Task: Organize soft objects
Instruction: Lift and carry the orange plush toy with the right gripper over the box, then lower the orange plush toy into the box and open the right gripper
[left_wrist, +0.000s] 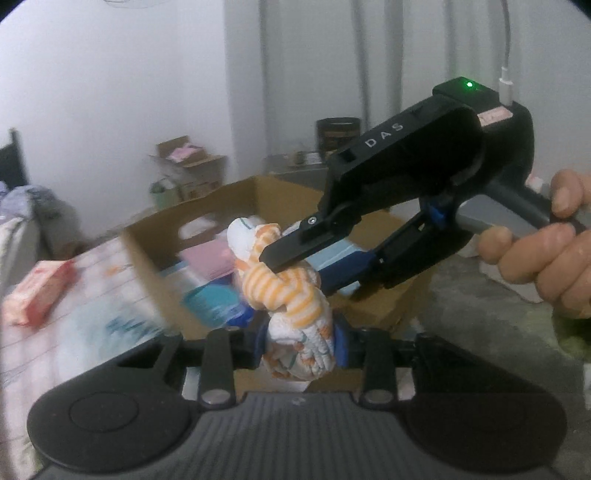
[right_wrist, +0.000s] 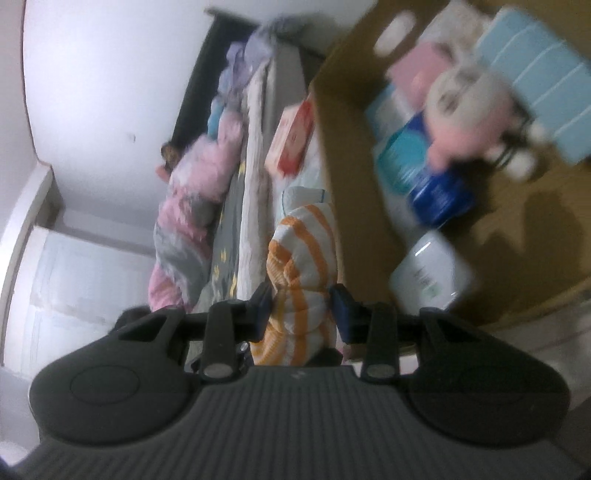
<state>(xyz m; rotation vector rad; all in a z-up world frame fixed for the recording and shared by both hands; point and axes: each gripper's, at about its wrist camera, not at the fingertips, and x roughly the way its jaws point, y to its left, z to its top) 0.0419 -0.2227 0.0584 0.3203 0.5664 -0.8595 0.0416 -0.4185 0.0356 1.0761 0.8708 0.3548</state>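
Orange-and-white striped cloth (left_wrist: 280, 291), knotted into a soft bundle, is held from two sides at once. The left gripper (left_wrist: 301, 341) has its jaws pressed on the bundle's patterned lower end, and the right gripper (left_wrist: 321, 258), reaching in from the right with a hand (left_wrist: 546, 251) on its handle, has its jaws closed narrowly on the striped upper part. Just beyond both sets of jaws stands an open cardboard box (left_wrist: 207, 206) holding blurred pink and blue packs. In the right wrist view, a pink-and-white plush toy (right_wrist: 469, 110) lies in the box, ahead and right of the jaws. A red-and-white packet (right_wrist: 293, 138) rests on the bed (right_wrist: 255, 177), ahead of the jaws and beside the box.
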